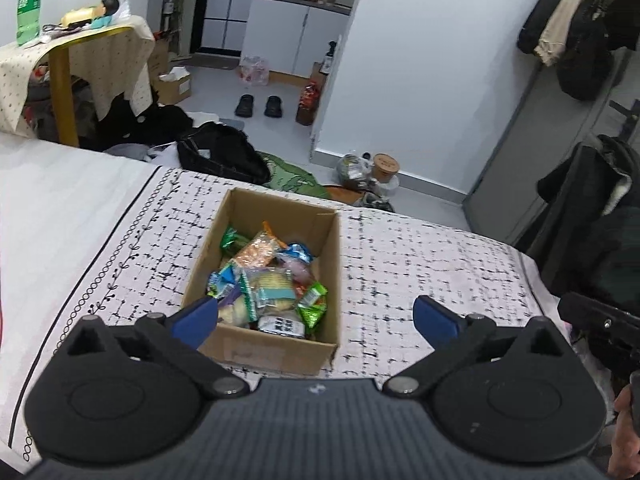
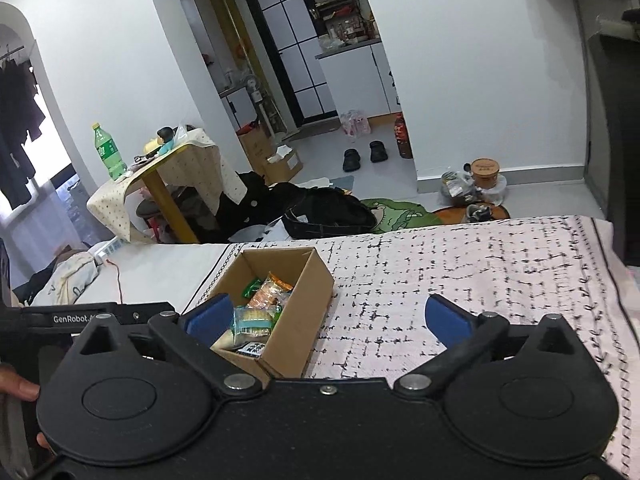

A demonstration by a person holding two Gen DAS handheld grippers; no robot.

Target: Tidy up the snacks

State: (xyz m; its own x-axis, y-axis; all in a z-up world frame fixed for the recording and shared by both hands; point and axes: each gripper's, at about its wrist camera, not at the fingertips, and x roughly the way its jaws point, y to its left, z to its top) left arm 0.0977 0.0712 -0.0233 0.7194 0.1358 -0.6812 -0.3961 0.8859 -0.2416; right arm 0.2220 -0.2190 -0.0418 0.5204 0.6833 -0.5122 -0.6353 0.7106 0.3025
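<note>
The cardboard box (image 1: 276,276) of snacks sits on a bedspread (image 1: 420,264) patterned with black dashes. In the left wrist view it lies just beyond the left gripper (image 1: 316,320), a little left of centre between the fingers, with the left blue pad (image 1: 196,320) overlapping the box's near left corner and the right pad over bare cloth. In the right wrist view the box (image 2: 296,320) lies to the left of the right gripper (image 2: 334,320), whose left pad stands in front of the box's left wall. Both grippers are spread wide with nothing between their pads; neither touches the box or a packet.

The box is plain brown, open at the top, and longer than it is wide. It is filled with small wrapped packets: a pale cracker pack (image 1: 272,288) with a green edge on top, an orange speckled pack (image 1: 258,250) farther back, green wrappers (image 1: 314,304) at the right and far left, blue ones, and a dark pack (image 1: 282,325) with white print at the near end.

The packets lower down are covered by those above, and their print is too small to read. In the right wrist view the near box wall and the gripper body hide most of the contents. A hand (image 2: 20,390) shows only at the left edge there.
</note>
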